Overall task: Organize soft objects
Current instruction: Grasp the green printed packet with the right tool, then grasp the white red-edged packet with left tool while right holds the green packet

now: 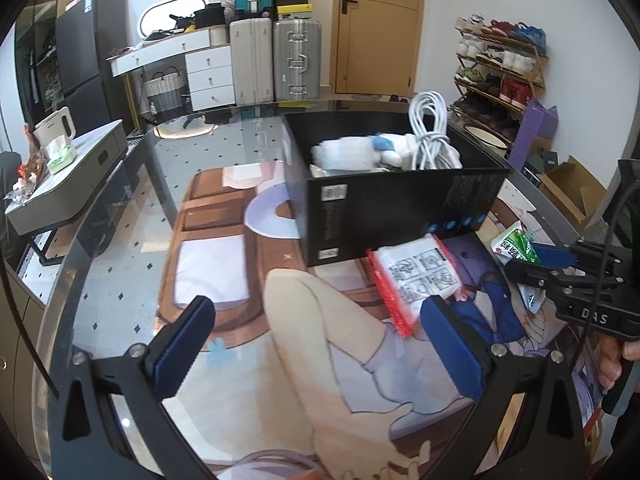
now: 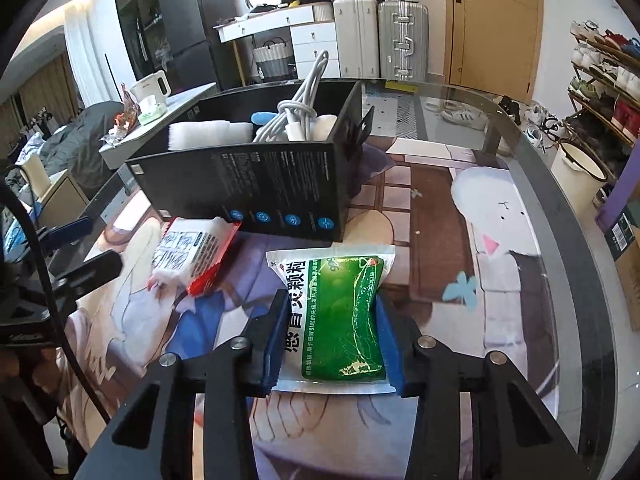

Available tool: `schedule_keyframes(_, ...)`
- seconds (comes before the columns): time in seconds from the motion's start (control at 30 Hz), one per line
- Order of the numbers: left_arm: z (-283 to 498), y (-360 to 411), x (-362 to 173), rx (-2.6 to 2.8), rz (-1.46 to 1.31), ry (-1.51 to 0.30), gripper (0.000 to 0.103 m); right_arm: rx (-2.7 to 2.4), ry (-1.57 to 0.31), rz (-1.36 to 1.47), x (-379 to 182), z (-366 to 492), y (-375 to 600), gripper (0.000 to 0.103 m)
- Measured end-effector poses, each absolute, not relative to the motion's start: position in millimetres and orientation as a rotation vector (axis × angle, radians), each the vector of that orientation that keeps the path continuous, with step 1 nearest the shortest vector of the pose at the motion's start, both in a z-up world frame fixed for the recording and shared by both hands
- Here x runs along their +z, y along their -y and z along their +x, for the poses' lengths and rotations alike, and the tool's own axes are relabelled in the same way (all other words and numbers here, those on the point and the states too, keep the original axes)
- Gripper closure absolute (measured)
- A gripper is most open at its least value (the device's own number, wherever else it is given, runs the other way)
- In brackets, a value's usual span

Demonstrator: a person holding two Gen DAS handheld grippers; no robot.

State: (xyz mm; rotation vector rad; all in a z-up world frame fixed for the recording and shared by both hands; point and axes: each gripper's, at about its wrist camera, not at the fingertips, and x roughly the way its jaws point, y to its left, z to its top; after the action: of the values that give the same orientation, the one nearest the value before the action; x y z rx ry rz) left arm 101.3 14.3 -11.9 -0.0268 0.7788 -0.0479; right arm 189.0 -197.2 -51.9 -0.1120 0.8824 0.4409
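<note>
A black open-topped cardboard box [image 2: 256,184] is standing on the glass-topped table [image 2: 532,184] over a printed cartoon mat [image 2: 440,200]. A coiled white cable [image 2: 298,114] and white foam padding [image 2: 200,134] are lying inside it. Just before the box, a red-edged white packet [image 2: 196,254] is lying to the left, and a green-and-white sachet [image 2: 340,312] is sitting to its right, between the right gripper's [image 2: 332,340] fingers.

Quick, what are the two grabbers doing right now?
Left gripper: open, holding nothing.
Right gripper: fingers shut on the green packet.
</note>
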Motion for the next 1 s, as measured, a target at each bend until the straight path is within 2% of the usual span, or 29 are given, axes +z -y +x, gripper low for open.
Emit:
schedule_keyframes(0.5, 124, 26, -8, -0.092, 0.049, -0.763, 0.000, 0.457, -0.821, -0.075, -28, 164, 223, 0.062)
schedule_keyframes(0.73, 140, 38, -19, -0.116, 0.059, -0.869, 0.000, 0.449, -0.806, -0.080, -21, 163, 229, 0.062)
schedule_keyframes(1.0, 146, 48, -20, -0.136, 0.060, -0.873, 0.002, 0.450, -0.801, -0.086, -18, 162, 230, 0.062)
